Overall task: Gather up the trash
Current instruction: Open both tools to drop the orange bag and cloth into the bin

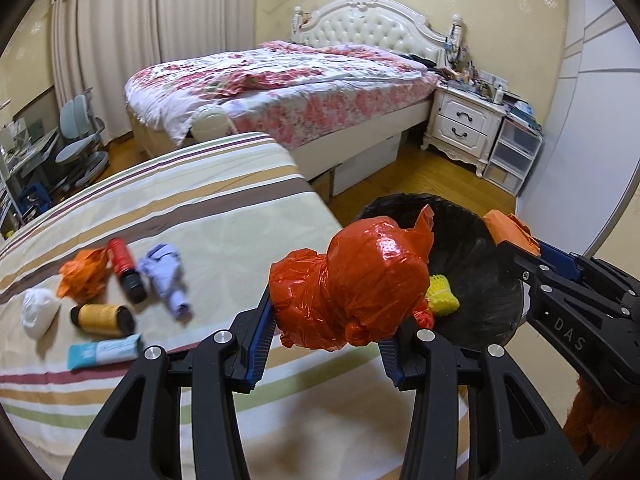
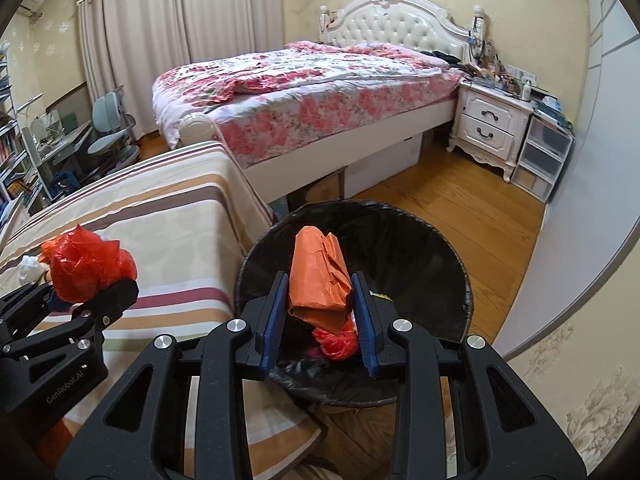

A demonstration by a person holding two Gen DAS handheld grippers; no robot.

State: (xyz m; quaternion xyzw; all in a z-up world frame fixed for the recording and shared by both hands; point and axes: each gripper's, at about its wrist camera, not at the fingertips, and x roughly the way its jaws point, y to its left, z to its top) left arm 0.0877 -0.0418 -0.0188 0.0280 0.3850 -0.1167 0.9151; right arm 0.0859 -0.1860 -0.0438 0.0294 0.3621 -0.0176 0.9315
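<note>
My left gripper (image 1: 326, 304) is shut on a crumpled red plastic bag (image 1: 352, 284), held over the edge of the striped bed beside the bin. The right gripper (image 2: 320, 280) is shut on a crumpled orange paper wad (image 2: 318, 272), directly above the black-lined trash bin (image 2: 420, 240). In the bin lie a yellow foam net (image 1: 442, 292) and a red mesh scrap (image 2: 336, 342). On the striped bed cover (image 1: 224, 220) remain an orange wrapper (image 1: 82, 272), a white wad (image 1: 38, 310), a lilac cloth piece (image 1: 166, 276), a red spool (image 1: 124, 268), a yellow spool (image 1: 102, 316) and a teal-white tube (image 1: 104, 354).
A larger bed with a floral quilt (image 2: 304, 92) stands behind. A white nightstand (image 2: 488, 128) and plastic drawers (image 2: 544, 160) line the right wall. A desk and chair (image 2: 108, 132) sit at the far left. Wood floor (image 2: 480, 220) surrounds the bin.
</note>
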